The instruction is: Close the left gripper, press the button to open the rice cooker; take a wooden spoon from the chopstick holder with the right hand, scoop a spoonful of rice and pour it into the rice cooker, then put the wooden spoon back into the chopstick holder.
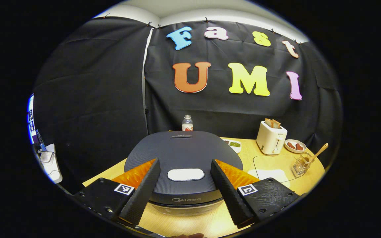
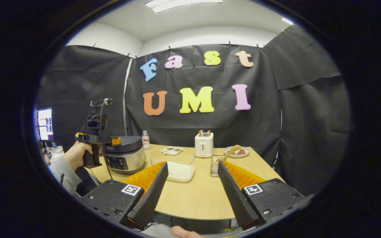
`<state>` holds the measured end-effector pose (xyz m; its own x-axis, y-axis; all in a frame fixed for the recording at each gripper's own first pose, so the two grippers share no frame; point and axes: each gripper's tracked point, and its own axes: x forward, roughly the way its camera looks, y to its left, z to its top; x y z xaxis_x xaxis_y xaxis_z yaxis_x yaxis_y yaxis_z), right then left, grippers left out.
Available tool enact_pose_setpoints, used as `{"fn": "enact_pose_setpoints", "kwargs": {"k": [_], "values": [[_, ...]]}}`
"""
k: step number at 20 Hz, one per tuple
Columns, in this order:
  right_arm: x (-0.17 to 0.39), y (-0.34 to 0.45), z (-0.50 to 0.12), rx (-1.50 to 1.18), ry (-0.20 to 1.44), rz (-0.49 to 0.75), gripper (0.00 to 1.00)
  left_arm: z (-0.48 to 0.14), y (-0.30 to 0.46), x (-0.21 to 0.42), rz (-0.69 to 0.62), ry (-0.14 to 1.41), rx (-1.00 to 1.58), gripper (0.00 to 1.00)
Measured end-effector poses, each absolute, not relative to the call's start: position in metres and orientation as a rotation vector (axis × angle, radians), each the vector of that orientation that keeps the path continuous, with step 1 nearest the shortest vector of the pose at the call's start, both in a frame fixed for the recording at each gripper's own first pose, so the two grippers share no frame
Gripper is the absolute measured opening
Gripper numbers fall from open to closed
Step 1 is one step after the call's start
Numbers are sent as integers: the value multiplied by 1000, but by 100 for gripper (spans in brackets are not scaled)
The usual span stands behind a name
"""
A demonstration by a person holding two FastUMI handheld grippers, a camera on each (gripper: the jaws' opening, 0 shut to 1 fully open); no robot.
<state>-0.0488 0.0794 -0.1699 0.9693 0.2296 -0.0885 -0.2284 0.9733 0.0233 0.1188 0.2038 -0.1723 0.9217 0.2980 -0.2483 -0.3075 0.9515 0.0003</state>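
The rice cooker (image 1: 183,165) sits on the table (image 1: 276,165) right ahead of my left tongs (image 1: 185,185), lid down, its white button (image 1: 186,174) between their spread fingers. Farther right, the wooden spoon (image 1: 317,153) leans in the chopstick holder (image 1: 300,167). My right tongs (image 2: 190,188) hang open above the table's near edge, gripping nothing.

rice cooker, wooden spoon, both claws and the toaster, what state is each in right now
dark grey rice cooker: lid shut
wooden spoon: standing in the wire chopstick holder
left claw: open, over the cooker lid
right claw: open, holding nothing
white toaster: bread slices sticking up
clear rice container: no lid on it
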Motion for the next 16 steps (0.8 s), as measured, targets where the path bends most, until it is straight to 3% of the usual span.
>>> {"fn": "enact_pose_setpoints", "kwargs": {"k": [16], "values": [[-39, 80, -174, 6, 113, 204, 94, -178, 206, 125, 333, 132, -10, 98]]}}
